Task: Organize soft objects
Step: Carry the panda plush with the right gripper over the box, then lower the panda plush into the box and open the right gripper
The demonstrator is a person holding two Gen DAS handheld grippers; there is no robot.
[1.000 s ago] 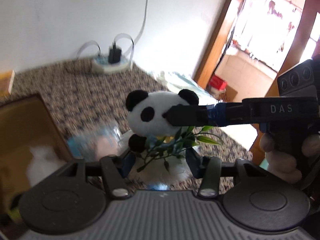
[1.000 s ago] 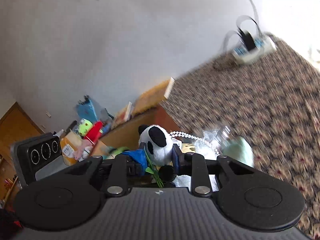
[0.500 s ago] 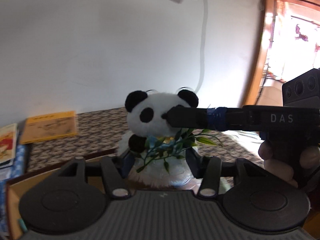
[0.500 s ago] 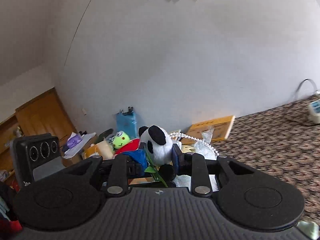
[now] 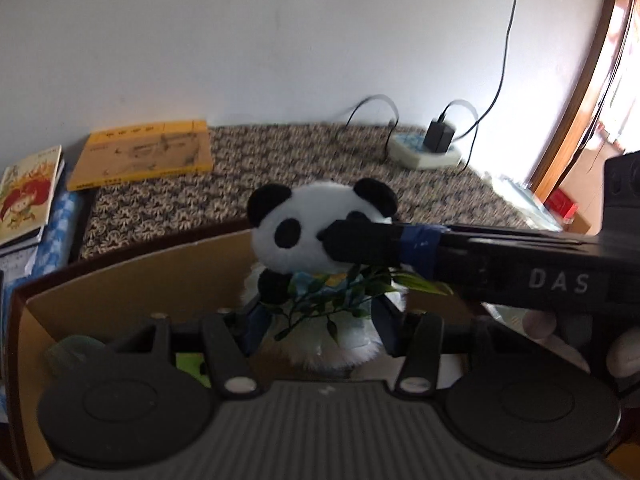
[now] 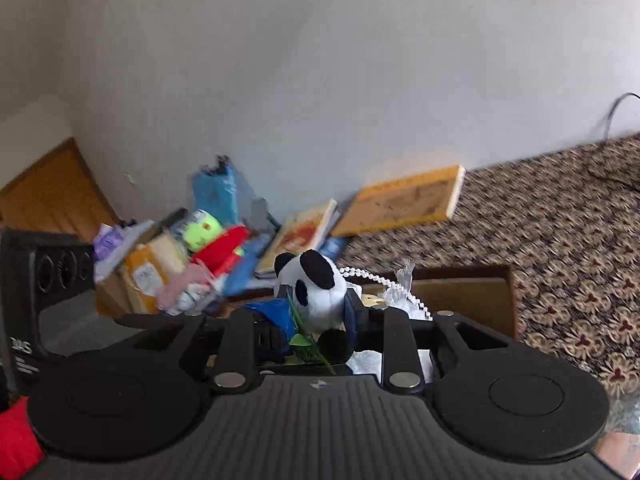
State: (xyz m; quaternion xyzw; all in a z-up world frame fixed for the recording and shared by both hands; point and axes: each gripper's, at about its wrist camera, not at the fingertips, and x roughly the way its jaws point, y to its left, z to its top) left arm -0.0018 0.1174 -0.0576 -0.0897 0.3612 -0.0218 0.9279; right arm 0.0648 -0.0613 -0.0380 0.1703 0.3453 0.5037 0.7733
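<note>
A black-and-white panda plush (image 5: 316, 232) with a green leafy sprig (image 5: 332, 304) at its chest hangs over an open cardboard box (image 5: 140, 280). My left gripper (image 5: 320, 332) is shut on its fluffy white body. My right gripper (image 5: 340, 240) comes in from the right, shut on the panda's face. In the right wrist view the panda's head (image 6: 316, 284) sits pinched in the right gripper (image 6: 318, 312), above the box (image 6: 472, 292). A green soft thing (image 5: 188, 364) lies in the box, mostly hidden.
A yellow book (image 5: 140, 156) and a picture book (image 5: 28, 196) lie behind the box on the patterned cloth. A power strip (image 5: 426, 150) with cables sits at the back right. A pile of toys and packets (image 6: 202, 232) stands left of the box. Pearl beads (image 6: 376, 280) drape there.
Both grippers have carried the panda sideways, from above the patterned cloth to above the open cardboard box. Both grips on the panda look unchanged.
</note>
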